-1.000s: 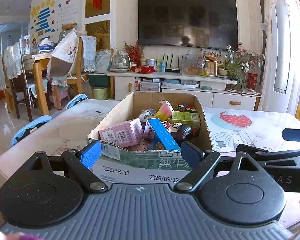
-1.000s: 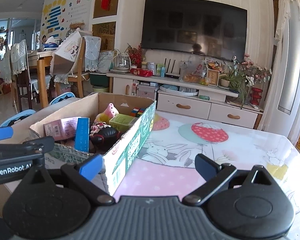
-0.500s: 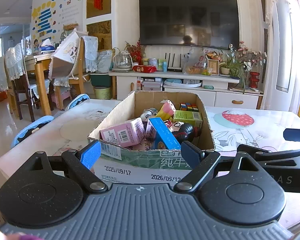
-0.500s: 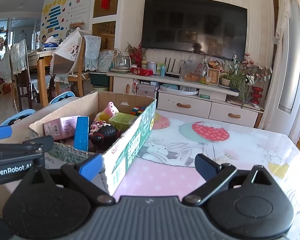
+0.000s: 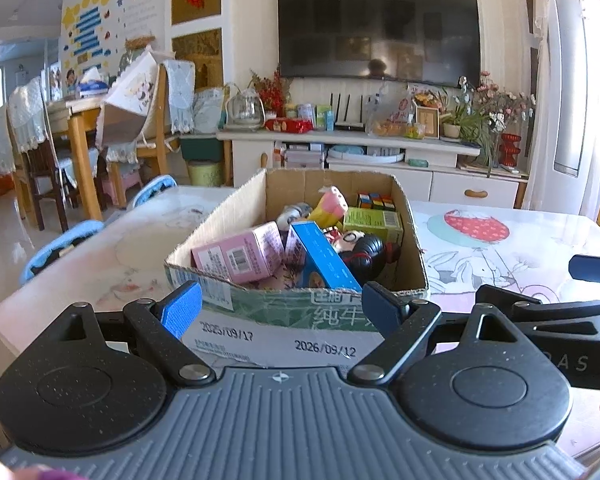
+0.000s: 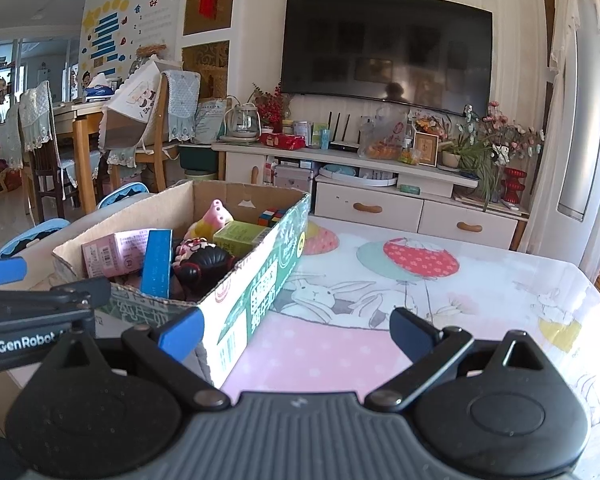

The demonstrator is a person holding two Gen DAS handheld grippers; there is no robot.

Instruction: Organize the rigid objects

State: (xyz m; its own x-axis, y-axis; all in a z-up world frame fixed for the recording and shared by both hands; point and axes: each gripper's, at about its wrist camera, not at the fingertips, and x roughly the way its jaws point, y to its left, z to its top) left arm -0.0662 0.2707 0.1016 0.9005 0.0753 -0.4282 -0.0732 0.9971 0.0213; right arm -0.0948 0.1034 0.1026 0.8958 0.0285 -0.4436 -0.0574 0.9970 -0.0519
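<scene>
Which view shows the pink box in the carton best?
The left wrist view. The pink box faces the camera there, barcode side and top both visible, just over the near edge of the carton. In the right wrist view the pink box sits off to the side, and the blue box covers part of it.

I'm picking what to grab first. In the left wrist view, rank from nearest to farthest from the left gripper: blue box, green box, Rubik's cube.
1. Blue box: front of the cardboard box, just beyond the left gripper.
2. Green box: further back, on the right.
3. Rubik's cube: back right corner.
</scene>
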